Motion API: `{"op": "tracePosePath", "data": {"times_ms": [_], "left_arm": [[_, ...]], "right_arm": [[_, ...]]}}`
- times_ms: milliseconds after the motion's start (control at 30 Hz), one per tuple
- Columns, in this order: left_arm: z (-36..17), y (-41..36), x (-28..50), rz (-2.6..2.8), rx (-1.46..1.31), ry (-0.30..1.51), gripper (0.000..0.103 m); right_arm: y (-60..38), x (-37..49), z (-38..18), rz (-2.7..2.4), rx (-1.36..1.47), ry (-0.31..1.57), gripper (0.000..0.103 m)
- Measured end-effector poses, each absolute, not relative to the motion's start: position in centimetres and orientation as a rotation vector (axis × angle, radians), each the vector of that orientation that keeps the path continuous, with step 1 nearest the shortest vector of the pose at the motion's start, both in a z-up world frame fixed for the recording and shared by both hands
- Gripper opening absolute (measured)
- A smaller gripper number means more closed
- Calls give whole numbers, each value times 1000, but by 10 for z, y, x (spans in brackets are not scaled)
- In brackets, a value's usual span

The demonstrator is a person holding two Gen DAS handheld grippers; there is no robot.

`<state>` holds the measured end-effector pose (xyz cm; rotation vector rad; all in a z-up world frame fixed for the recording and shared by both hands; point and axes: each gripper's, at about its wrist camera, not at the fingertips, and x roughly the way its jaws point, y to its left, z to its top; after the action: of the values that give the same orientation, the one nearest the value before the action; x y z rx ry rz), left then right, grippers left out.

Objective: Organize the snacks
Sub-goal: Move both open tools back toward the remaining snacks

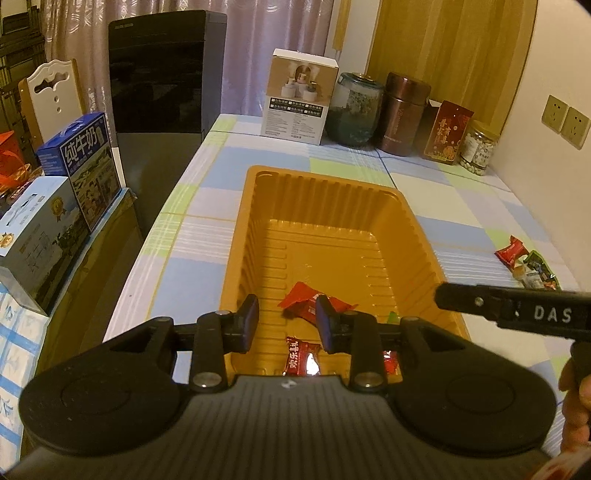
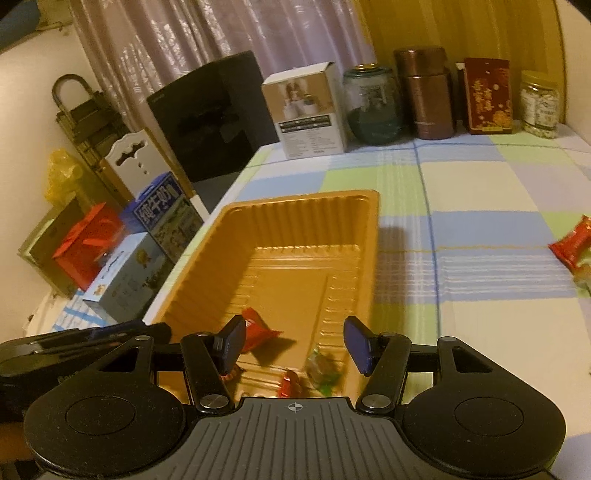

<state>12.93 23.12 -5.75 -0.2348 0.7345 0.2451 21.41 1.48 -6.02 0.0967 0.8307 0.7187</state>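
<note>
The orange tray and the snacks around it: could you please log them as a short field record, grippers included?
container: orange plastic tray on the checked tablecloth
in tray: red candy packets, one green-wrapped sweet
outside tray: loose snack packets on the cloth to the right
left gripper: open, empty, over the tray's near end
right gripper: open, empty, over the tray's near end

A home, by the look of it, likely a dining corner: the desk (image 2: 480, 192) wears a pastel checked cloth, pale curtains (image 2: 221, 33) hang behind, and a carved white chair back (image 1: 51, 92) stands at the side. Along the wall sit a glass jar (image 1: 354, 110), a brown canister (image 1: 402, 114), a red gift box (image 1: 447, 133) and a nut jar (image 1: 478, 147). Milk cartons (image 1: 81, 162) are stacked beside the desk, wall sockets (image 1: 565, 122) to the right.
</note>
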Motion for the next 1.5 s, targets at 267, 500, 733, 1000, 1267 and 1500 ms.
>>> {"op": "tracePosePath", "data": {"times_ms": [267, 500, 733, 1000, 1267, 1500], "left_arm": [[-44, 210, 119, 218, -248, 717, 38], [-32, 172, 111, 162, -253, 705, 49], [-23, 126, 110, 95, -240, 699, 59], [-21, 74, 120, 13, -192, 711, 61], [-27, 31, 137, -58, -167, 731, 61], [-38, 1, 156, -118, -139, 747, 62]], "right_arm": [[-34, 193, -53, 626, 138, 837, 59], [-87, 172, -41, 541, 173, 812, 59], [-139, 161, -30, 451, 215, 789, 59], [-197, 155, -24, 347, 251, 762, 59], [-250, 158, -27, 227, 259, 771, 59], [-281, 167, -30, 185, 267, 766, 59]]}}
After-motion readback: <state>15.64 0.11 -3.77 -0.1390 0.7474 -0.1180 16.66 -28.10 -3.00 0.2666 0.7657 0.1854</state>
